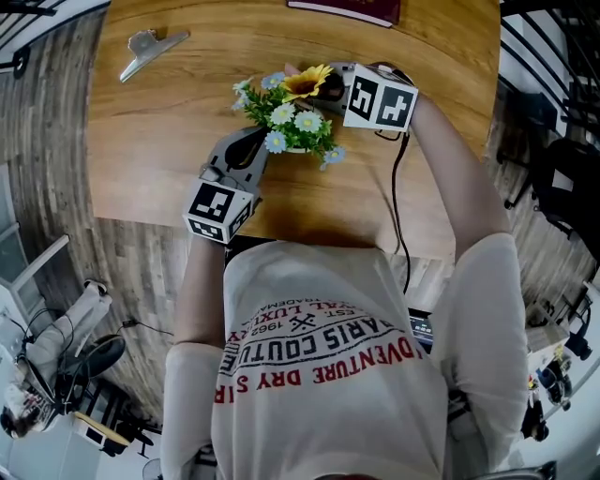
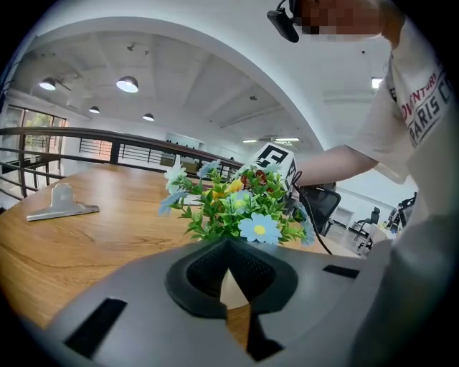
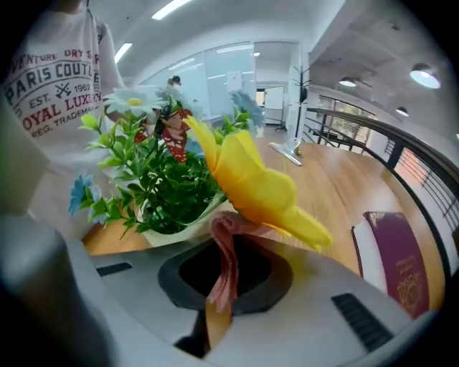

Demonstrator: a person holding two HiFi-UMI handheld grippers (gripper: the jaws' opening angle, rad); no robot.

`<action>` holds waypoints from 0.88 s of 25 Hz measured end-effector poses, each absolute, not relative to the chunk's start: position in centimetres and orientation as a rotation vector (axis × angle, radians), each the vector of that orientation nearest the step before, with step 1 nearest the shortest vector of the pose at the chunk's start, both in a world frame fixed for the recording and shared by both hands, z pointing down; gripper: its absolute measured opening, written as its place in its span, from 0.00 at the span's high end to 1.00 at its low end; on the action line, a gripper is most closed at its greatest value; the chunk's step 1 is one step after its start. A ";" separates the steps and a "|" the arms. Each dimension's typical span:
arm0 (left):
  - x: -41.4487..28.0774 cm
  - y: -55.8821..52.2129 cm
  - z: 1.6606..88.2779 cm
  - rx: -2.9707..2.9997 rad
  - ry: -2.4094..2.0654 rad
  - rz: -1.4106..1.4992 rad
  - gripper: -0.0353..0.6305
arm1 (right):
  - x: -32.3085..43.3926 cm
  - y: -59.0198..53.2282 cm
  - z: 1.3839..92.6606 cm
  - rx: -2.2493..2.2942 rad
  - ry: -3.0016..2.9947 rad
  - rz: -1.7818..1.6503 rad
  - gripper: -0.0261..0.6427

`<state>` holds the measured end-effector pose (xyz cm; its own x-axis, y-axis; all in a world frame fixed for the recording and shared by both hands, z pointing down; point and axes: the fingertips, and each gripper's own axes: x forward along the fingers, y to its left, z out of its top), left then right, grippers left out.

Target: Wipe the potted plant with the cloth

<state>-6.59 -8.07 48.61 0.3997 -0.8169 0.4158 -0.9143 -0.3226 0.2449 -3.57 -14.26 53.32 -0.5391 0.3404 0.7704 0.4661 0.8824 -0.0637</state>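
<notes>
The potted plant (image 1: 295, 120) is a small cream pot of green leaves, white and blue daisies and one yellow flower (image 1: 307, 82) on the wooden table (image 1: 169, 150). My left gripper (image 1: 263, 142) points at the pot from the near left, jaws shut. In the left gripper view its tips (image 2: 228, 247) meet right below the blue daisy (image 2: 259, 228); I cannot tell whether they touch the pot. My right gripper (image 1: 333, 89) comes in from the right, shut on a folded pink cloth (image 3: 224, 240). The cloth lies just under the yellow flower (image 3: 258, 186), beside the pot's rim (image 3: 179, 231).
A metal clip (image 1: 148, 52) lies at the table's far left. A dark red book (image 1: 352, 9) sits at the far edge, right of the right gripper (image 3: 398, 261). A black cable (image 1: 398, 197) runs down from the right gripper. The table's near edge (image 1: 309, 242) is close to the person's body.
</notes>
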 end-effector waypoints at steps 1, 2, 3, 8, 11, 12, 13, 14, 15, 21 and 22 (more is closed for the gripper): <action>-6.6 -8.1 48.6 2.221 -1.485 0.292 0.92 | -3.4 -14.2 53.5 -0.623 -2.146 -0.243 0.91; -6.7 -8.0 48.6 2.214 -1.486 0.282 0.92 | -3.3 -14.1 53.6 -0.669 -2.098 -0.298 0.91; -6.7 -8.0 48.5 2.207 -1.487 0.273 0.92 | -3.2 -14.0 53.6 -0.712 -2.052 -0.347 0.91; -6.5 -8.1 48.4 2.200 -1.488 0.265 0.92 | -2.8 -13.7 53.4 -0.843 -1.882 -0.470 0.91; -6.5 -8.1 48.5 2.193 -1.494 0.268 0.92 | -2.6 -13.6 53.4 -0.862 -1.835 -0.496 0.91; -6.5 -8.1 48.5 2.192 -1.495 0.269 0.92 | -2.4 -13.6 53.4 -0.865 -1.825 -0.497 0.91; -6.6 -8.1 48.5 2.191 -1.495 0.269 0.92 | -2.2 -13.6 53.5 -0.865 -1.816 -0.495 0.91; -6.6 -8.2 48.5 2.191 -1.494 0.270 0.92 | -1.9 -13.6 53.6 -0.864 -1.810 -0.491 0.91; -6.7 -8.2 48.5 2.191 -1.494 0.272 0.92 | -1.7 -13.5 53.6 -0.860 -1.806 -0.484 0.91; -6.8 -8.0 48.6 2.194 -1.492 0.286 0.92 | 0.1 -12.9 54.6 -0.800 -1.816 -0.430 0.91; -6.8 -8.0 48.6 2.193 -1.493 0.287 0.92 | 0.3 -12.9 54.7 -0.783 -1.832 -0.419 0.91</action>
<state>-6.78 -7.99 48.63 0.3862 -0.8202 0.4220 -0.9183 -0.2985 0.2602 0.25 -12.86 54.67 -0.2344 0.3172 0.9189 0.6853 0.7244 -0.0752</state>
